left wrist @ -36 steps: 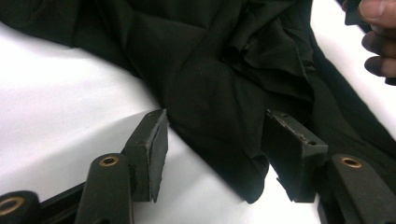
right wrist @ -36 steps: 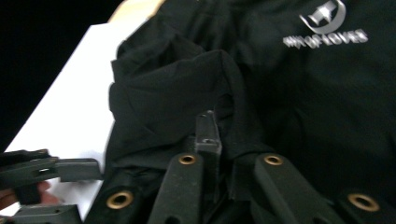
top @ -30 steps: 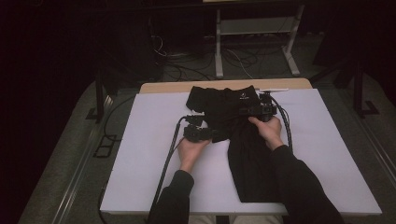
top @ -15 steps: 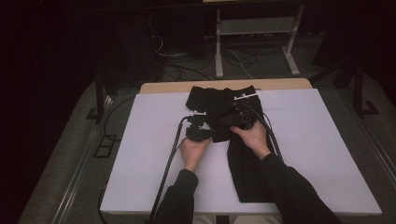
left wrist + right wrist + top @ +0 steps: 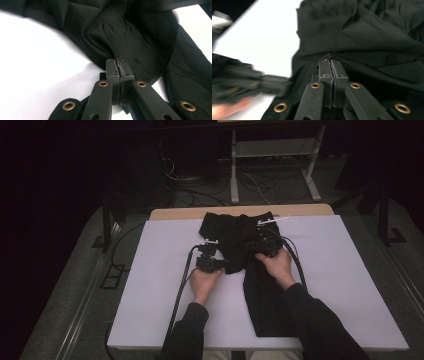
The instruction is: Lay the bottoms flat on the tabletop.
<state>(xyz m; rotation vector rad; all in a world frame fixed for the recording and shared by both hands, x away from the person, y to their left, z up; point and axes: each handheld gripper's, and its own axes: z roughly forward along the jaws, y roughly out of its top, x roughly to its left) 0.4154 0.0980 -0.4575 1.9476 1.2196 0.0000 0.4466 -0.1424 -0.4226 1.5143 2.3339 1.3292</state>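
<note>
A black garment [image 5: 264, 302] lies on the white table [image 5: 150, 285], bunched at its far end with one long part running toward me. My left gripper [image 5: 223, 265] sits at the garment's left edge. In the left gripper view its jaws [image 5: 117, 61] are shut on a pinched fold of the black cloth [image 5: 140, 37]. My right gripper [image 5: 254, 251] rests on the bunched middle, close to the left one. Its jaws [image 5: 329, 61] have just closed, and a ridge of black cloth [image 5: 367, 32] is caught at their tips.
A cable [image 5: 179, 290] trails from the left gripper down the table toward me. In the right gripper view the left hand and its gripper [image 5: 242, 82] show blurred at the left. Beyond the far table edge stand a white metal frame [image 5: 272, 150] and loose floor cables.
My right hand has moved left across the garment, coming close to the left gripper. The left hand has stayed where it was at the garment's left edge.
</note>
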